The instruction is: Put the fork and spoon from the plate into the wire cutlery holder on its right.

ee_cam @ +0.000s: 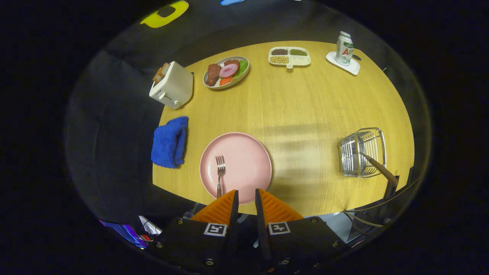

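Pink plate (244, 160) sat just ahead of your gripper (246, 198), whose fingers stood slightly apart, clamping nothing. Fork (220, 172) lay on the plate's 9 o'clock half, tines pointing to 12. Wire cutlery holder (362, 152) stood at the plate's 3 o'clock, well apart on the bench (305, 107), a wooden-handled utensil (378, 168) leaning in it. Blue cloth (170, 142) lay at the plate's 9 o'clock.

No readable words or nos. Can (344, 48) on white coaster: print w/ red lettering, too small to make out. Two square b/w code markers (215, 229) on gripper (246, 191); its fingers slightly apart, holding nothing.
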The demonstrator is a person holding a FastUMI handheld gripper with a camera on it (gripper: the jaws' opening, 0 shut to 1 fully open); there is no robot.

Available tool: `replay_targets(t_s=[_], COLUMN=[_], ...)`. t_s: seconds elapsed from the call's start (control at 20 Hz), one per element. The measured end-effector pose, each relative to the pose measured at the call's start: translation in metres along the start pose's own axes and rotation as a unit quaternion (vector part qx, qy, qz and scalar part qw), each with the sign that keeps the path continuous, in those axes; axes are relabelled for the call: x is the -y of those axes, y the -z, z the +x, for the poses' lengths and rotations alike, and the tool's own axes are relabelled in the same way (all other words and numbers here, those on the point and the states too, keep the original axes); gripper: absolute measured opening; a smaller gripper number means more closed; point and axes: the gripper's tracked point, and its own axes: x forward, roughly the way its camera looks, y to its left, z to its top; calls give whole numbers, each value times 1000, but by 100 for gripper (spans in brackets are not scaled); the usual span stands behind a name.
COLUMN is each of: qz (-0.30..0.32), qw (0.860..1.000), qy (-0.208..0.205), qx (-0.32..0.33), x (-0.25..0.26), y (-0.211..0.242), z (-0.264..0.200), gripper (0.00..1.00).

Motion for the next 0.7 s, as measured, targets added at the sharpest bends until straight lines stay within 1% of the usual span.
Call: replay_targets(t_s=[0.15,0.3,0.45,0.6,0.7], qz=[-21,-29,-44,-47,-51], qw=[999,998,996,995,994], qy=[-2,-9,-3,-1,8], qx=[-27,-53,-72,-88,-96], x=[-19,-37,-47,-55,-54], y=[15,28,35,41,42], z=[26,54,81,102,115], gripper=[25,25,25,25,25])
